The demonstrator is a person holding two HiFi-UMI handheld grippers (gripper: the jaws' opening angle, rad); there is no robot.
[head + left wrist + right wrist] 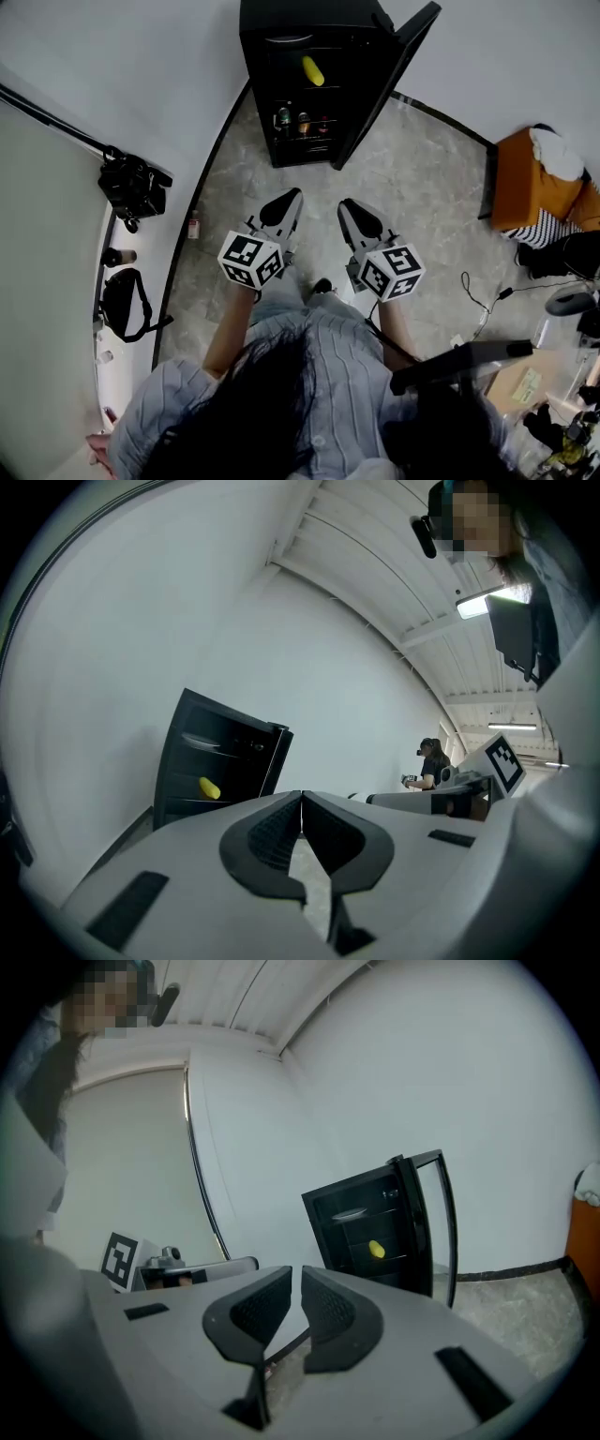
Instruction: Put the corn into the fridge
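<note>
Head view: I stand on the grey floor (pixel 422 169), facing the small black fridge (pixel 258 94). Its door (pixel 389 80) is swung wide to the right. The corn (pixel 313 70) lies tilted on an upper shelf inside, above a lower shelf of bottles (pixel 302 122). My left gripper (pixel 289 197) and right gripper (pixel 347 206) are held side by side in front of me, both pointing toward the fridge. They are well apart from it, and neither is near the corn. A black bag (pixel 133 185) sits off to my left, and an orange box (pixel 530 183) off to my right.

Left gripper view: my left gripper's (pixel 301 803) jaws are closed, tips meeting, with nothing between them. The fridge (pixel 178 752) stands beyond them, up and to the left, with the corn (pixel 209 787) showing as a small yellow shape on its shelf, far from the jaws. The marker cube (pixel 503 761) of my other gripper shows at the right, and a person (pixel 431 761) stands far off in the room.

Right gripper view: my right gripper's (pixel 295 1279) jaws are nearly together, with only a thin gap left between the pads and nothing in it. The fridge (pixel 323 1213) stands ahead and to the right, its door (pixel 441 1222) open. The corn (pixel 376 1250) rests on a middle shelf, well clear of the jaws. The left gripper's marker cube (pixel 119 1257) shows at the left.
</note>
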